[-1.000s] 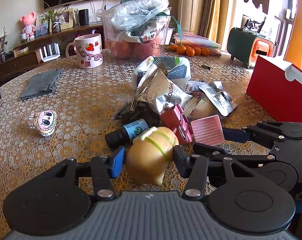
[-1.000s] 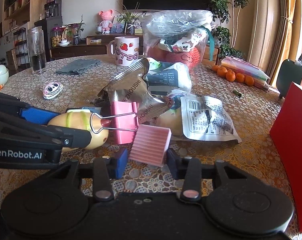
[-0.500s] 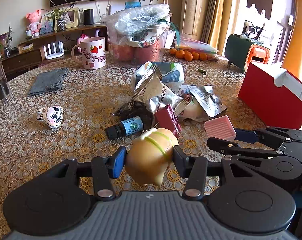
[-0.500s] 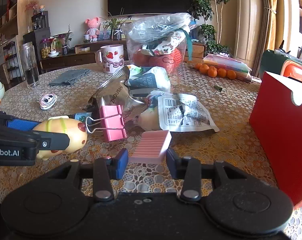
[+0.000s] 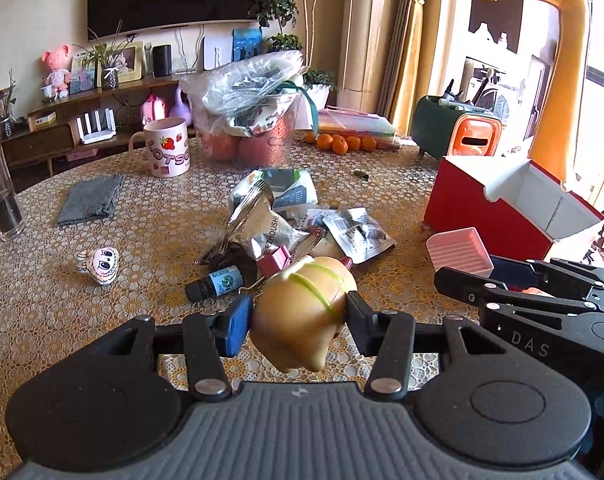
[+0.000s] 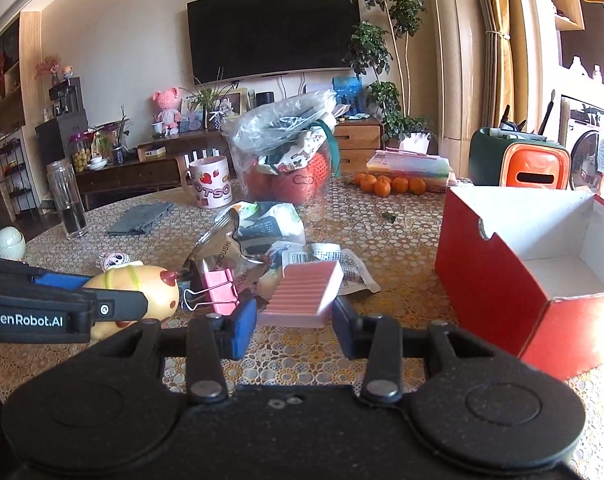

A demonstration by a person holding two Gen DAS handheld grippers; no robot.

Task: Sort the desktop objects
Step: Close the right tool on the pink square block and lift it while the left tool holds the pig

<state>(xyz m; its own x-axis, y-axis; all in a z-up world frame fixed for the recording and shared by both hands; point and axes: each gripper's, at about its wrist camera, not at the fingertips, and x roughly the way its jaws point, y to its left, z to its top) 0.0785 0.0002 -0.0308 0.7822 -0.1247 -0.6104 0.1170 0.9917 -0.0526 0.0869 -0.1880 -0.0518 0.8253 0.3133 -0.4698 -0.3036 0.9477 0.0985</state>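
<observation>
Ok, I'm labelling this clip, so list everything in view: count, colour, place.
Toy: one, yellow with green stripes, held off the table.
Ridged box: one, pink, held off the table.
Binder clip: one, pink, by the wrappers.
Small bottle: one, dark, blue label, lying by the clip.
Wrappers: several, silver and white, table centre.
Open box: one, red, white inside, right.
Mug: one, pink-white, far side.
Tangerines: several, orange, far right.
Cloth: one, grey, left.
Left gripper: fingers clamp the toy.
Right gripper: fingers clamp the ridged box.
</observation>
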